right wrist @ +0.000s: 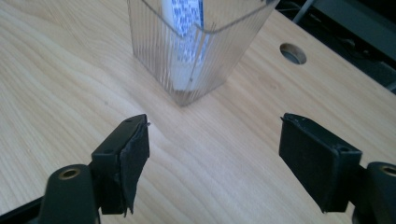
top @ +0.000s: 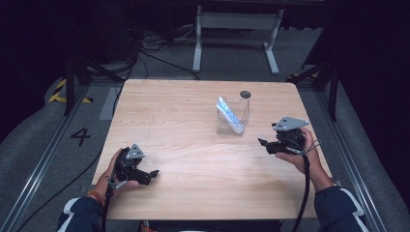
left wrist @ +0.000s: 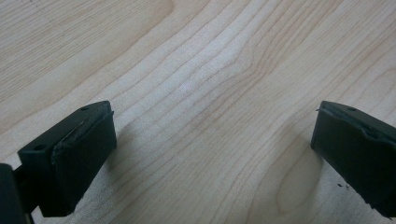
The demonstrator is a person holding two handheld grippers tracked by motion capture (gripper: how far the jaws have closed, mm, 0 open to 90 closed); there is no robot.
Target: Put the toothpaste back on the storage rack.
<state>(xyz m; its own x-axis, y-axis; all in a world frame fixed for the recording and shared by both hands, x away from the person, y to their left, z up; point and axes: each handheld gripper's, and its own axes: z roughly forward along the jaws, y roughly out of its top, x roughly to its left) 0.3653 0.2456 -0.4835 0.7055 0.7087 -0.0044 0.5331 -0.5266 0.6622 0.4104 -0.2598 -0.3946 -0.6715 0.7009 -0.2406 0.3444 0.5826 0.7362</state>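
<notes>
A clear ribbed plastic cup (top: 234, 116) stands on the wooden table (top: 183, 125), right of centre. Inside it leans a white tube with blue print (top: 228, 113). My right gripper (top: 265, 144) sits to the cup's right, held in a hand, jaws pointing left toward the cup. In the right gripper view the cup (right wrist: 196, 51) stands just beyond the right gripper (right wrist: 215, 154), whose jaws are apart with bare wood between them. My left gripper (top: 153, 174) rests low at the table's front left, open, with only wood grain between its jaws (left wrist: 210, 154).
A round hole (top: 245, 94) is cut in the table behind the cup. Beyond the far edge stand a white metal frame (top: 237, 29) and cables on the grey floor. Dark stands flank the table on both sides.
</notes>
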